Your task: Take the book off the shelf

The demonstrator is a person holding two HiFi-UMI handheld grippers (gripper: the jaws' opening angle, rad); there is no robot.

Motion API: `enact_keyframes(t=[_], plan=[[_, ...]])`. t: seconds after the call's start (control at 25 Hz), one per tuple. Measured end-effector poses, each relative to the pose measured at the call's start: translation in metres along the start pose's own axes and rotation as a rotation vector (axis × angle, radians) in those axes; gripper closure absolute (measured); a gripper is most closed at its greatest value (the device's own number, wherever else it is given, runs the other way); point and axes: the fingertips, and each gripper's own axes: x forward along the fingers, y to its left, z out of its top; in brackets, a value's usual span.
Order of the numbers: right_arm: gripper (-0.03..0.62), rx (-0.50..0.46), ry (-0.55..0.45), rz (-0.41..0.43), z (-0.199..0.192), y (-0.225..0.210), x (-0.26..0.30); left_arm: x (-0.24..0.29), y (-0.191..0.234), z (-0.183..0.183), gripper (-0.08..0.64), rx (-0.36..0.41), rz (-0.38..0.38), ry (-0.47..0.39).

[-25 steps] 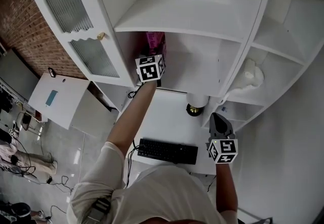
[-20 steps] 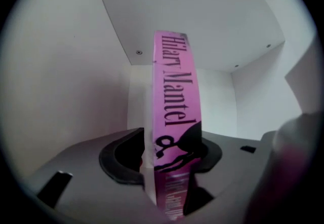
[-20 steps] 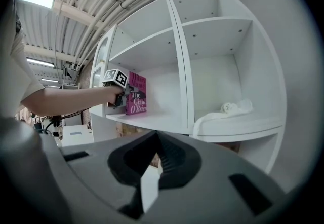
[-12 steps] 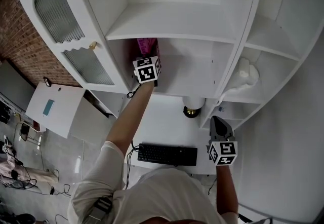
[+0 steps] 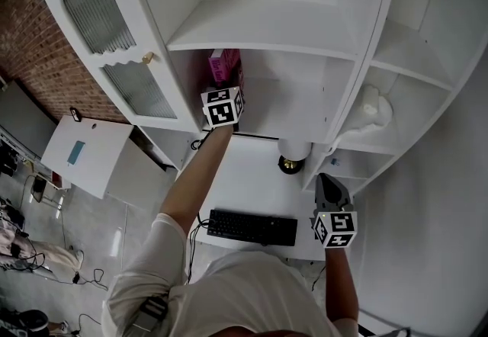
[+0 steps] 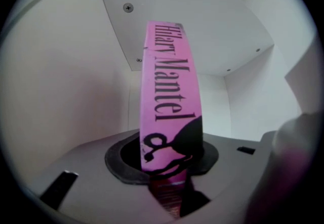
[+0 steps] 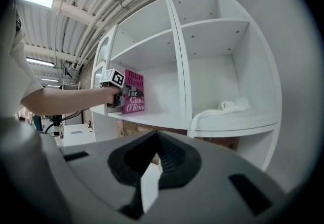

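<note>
A pink book [image 5: 223, 66] stands upright at the left end of the white cabinet's lower shelf [image 5: 293, 110]. My left gripper [image 5: 228, 88] reaches in from below, its marker cube just under the book. In the left gripper view the pink spine [image 6: 169, 96] runs down between the jaws, and my left gripper [image 6: 169, 180] is shut on it. The right gripper view shows the book [image 7: 133, 92] from the side, with the left gripper [image 7: 117, 97] at its near edge. My right gripper [image 5: 329, 184] hangs low at the right over the desk, jaws together [image 7: 157, 167], holding nothing.
The cabinet's glazed door [image 5: 110, 34] stands open at the left. A white cloth [image 5: 377, 110] lies on the curved side shelf at the right. Below are a white desk [image 5: 248, 179] with a black keyboard [image 5: 252, 227] and a round brass-based object [image 5: 293, 158].
The left gripper stays at the book's spine, and the book has barely shifted. The head view has swayed a little. The right gripper holds its place.
</note>
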Motion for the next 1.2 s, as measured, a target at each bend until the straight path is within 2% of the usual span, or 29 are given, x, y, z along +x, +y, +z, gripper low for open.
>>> enact_keyframes(t=[0.2, 0.64, 0.92, 1.2], plan=[[0.589, -0.003, -0.008, 0.042, -0.006, -0.002, -0.010, -0.032, -0.013, -0.001, 0.423, 0.002, -0.003, -0.007], [0.589, -0.015, 0.006, 0.125, -0.009, 0.019, -0.024, -0.122, -0.012, 0.000, 0.423, -0.030, -0.008, -0.027], [0.589, -0.028, -0.005, 0.200, -0.012, 0.035, -0.033, -0.191, -0.008, -0.001, 0.425, -0.035, 0.025, -0.057], [0.589, -0.042, -0.016, 0.252, -0.007, 0.051, -0.029, -0.238, 0.003, -0.015, 0.423, -0.035, 0.053, -0.055]])
